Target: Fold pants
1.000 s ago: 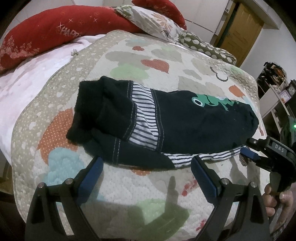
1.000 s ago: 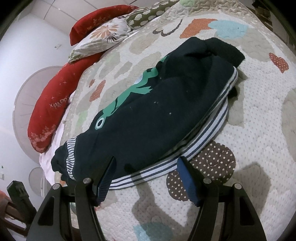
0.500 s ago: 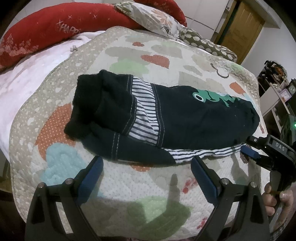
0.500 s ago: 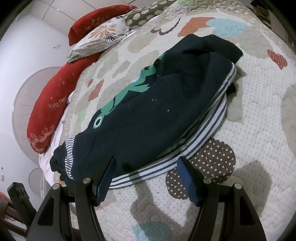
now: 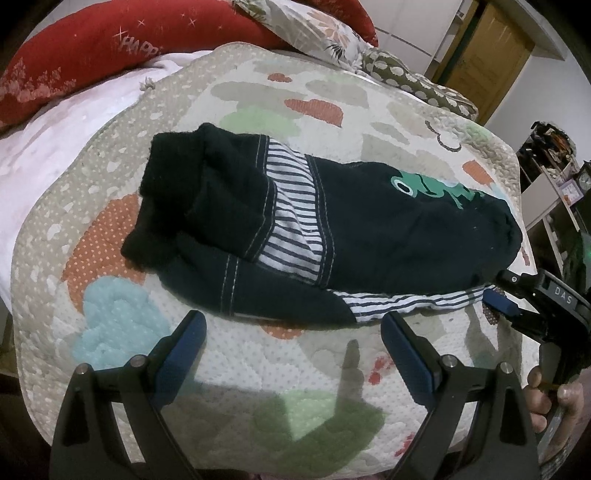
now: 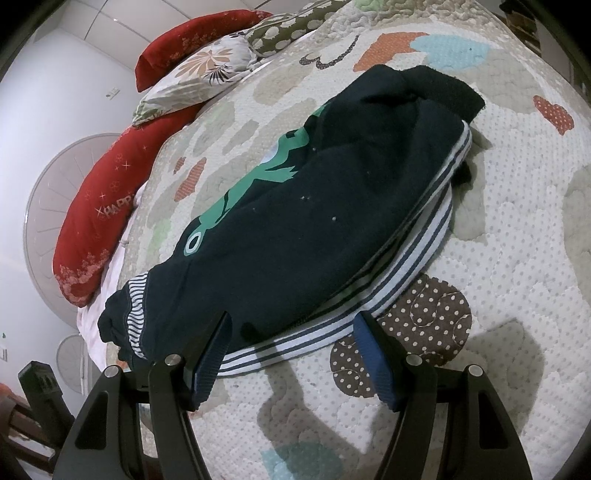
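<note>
Dark navy pants (image 5: pixel 388 243) with a green print and blue-white striped panels lie folded lengthwise on a patterned quilt (image 5: pixel 295 365). They also show in the right wrist view (image 6: pixel 314 229). My left gripper (image 5: pixel 293 332) is open and empty, just in front of the pants' near edge at the cuff end. My right gripper (image 6: pixel 291 341) is open, its fingers on either side of the striped edge at the other end. It also shows at the right of the left wrist view (image 5: pixel 498 301), touching the striped edge.
Red pillows (image 5: pixel 110 44) and patterned pillows (image 5: pixel 321 26) line the head of the bed. A pink sheet (image 5: pixel 62 133) lies left of the quilt. A wooden door (image 5: pixel 484 55) and shelves (image 5: pixel 554 173) stand beyond the bed. A fan (image 6: pixel 55 206) stands by the wall.
Both grippers have edged slightly closer to the pants' near edge. The pants have not moved and both grippers stay open.
</note>
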{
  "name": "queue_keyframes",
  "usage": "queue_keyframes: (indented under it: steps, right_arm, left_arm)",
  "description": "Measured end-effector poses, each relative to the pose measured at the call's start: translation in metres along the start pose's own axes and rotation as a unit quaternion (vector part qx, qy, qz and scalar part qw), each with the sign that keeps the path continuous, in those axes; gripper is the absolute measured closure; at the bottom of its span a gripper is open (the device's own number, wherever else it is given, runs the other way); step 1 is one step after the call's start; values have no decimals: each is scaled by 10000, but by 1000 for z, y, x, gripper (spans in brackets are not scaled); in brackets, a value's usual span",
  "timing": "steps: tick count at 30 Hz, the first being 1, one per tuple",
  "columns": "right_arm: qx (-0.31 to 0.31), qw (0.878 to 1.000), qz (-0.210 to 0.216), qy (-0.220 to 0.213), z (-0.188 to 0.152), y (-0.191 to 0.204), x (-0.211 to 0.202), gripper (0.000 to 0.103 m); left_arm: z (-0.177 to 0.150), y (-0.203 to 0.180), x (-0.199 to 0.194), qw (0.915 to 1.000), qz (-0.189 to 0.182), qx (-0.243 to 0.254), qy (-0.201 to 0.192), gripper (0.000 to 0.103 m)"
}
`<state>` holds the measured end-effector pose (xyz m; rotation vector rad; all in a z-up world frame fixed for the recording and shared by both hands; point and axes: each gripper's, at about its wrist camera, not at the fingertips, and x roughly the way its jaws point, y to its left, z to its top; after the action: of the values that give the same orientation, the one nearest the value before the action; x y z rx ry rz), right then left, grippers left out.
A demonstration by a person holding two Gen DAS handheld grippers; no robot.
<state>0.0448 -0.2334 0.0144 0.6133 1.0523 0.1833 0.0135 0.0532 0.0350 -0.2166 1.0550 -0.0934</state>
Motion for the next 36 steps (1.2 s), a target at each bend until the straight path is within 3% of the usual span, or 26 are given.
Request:
queue_keyframes:
  steps: [6, 10, 14, 22, 26, 36]
  right_arm:
    - [-12, 10000, -20, -35, -1, -2, 2, 30]
    - [-79, 9999, -62, -49, -1, -2, 3, 30]
    - [-113, 9999, -97, -46, -2, -1, 4, 29]
    - [-133, 9999, -38, -97, -5, 1, 6, 25]
    - [-46, 9999, 108, -92, -4, -3, 5, 25]
    - [-236, 9997, -18, -98, -6, 0, 5, 25]
  left_arm:
    - [0, 4, 3, 9999, -85, -94, 77, 8]
    - [4, 18, -6, 9976, -548, -425, -74, 8]
    - [12, 44, -18, 9852, -1348, -1036, -222, 8]
    - [20, 63, -16, 9659, -2052, -1578, -87, 8]
    - [23, 64, -7, 9478, -2565, -1888, 171, 8]
    - [35, 34, 0, 9222, -3406, -1770, 466, 9]
